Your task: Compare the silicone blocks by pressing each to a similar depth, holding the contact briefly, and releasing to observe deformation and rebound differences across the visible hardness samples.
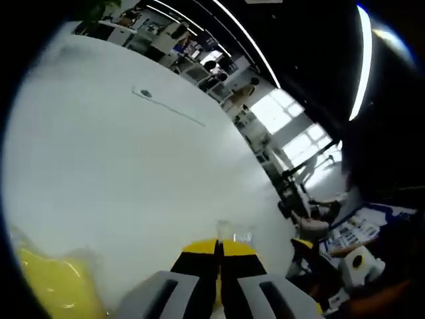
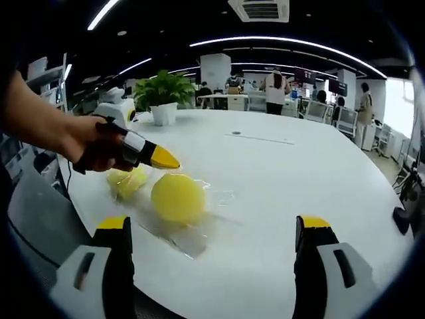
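No readable text, labels, brands or numbers on anything; printed items too blurred.

Left gripper (image 1: 218,249) black jaws, yellow tips, grey housings (possibly plastic), right gripper (image 2: 214,234) alike

- An open-plan office: a large round white table (image 2: 279,173) sits in front, with a leafy green potted plant in a white pot (image 2: 163,93) at its 11 o'clock edge.
- Long white ceiling light strips (image 2: 285,45) and a square ceiling air-conditioning vent (image 2: 259,9) run overhead.
- Standing people at white desks (image 2: 236,101) are at 12 o'clock.
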{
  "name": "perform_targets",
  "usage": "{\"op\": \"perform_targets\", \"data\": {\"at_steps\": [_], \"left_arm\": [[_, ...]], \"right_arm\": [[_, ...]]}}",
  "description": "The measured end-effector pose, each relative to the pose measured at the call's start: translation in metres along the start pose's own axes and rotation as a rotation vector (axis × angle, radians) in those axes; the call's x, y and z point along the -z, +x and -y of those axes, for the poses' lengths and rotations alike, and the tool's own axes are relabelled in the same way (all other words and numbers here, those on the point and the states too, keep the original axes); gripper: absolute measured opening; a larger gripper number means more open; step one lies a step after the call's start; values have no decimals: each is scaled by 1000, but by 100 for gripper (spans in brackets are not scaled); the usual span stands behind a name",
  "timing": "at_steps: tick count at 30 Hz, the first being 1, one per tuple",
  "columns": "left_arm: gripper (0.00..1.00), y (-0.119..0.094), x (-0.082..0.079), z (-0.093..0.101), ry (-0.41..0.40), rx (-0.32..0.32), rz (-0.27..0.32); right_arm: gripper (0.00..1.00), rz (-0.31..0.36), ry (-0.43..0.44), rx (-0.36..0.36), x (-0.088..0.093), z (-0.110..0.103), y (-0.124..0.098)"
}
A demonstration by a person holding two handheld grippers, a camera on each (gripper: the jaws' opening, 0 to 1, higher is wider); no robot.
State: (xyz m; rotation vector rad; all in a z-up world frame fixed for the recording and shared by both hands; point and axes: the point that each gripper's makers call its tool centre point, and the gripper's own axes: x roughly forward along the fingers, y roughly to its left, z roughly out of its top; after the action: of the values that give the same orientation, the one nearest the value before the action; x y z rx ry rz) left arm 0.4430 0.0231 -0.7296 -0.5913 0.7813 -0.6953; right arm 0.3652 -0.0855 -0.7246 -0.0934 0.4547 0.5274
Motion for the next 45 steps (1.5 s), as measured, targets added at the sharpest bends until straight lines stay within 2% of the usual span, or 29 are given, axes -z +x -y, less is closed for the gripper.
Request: {"op": "perform_targets", "data": {"at_steps": [2,4,6,8,10,13,16,21,28,31,34,39,45], "left_arm": [[0,-2,-9,8,56,21,25],[0,-5,-16,15,78,33,42],[0,-8,-20,25,104,86,48],[0,-9,-21,24,129,67,34],[0,-10,-26,26,148,62,46],[0,-16,-34,33,157,73,83],[0,-24,-44,35,260,49,81],[0,-35,-54,36,254,47,88],[0,-49,-64,38,291,47,118],[0,-55,-70,43,301,55,132],[0,-60,-77,55,316,75,148],[0,-66,-92,78,387,113,166],[0,-74,-106,100,418,160,199]], "right_arm": [[96,9,1,-4,-2,-1,0],[96,10,-3,2,-3,0,-1],[96,15,7,4,-4,1,-1],[96,28,12,8,-6,2,-3],[96,23,13,12,-4,2,-3],[96,13,-49,-9,-6,-4,0],[96,17,-43,-10,-7,-3,-1],[96,23,-24,-11,-6,-2,-2],[96,25,30,-17,-3,0,-3],[96,24,24,-16,-3,-1,-4],[96,19,25,-14,-2,-1,-4],[96,21,24,-2,-2,0,-5],[96,22,32,7,-2,2,-6]]}}
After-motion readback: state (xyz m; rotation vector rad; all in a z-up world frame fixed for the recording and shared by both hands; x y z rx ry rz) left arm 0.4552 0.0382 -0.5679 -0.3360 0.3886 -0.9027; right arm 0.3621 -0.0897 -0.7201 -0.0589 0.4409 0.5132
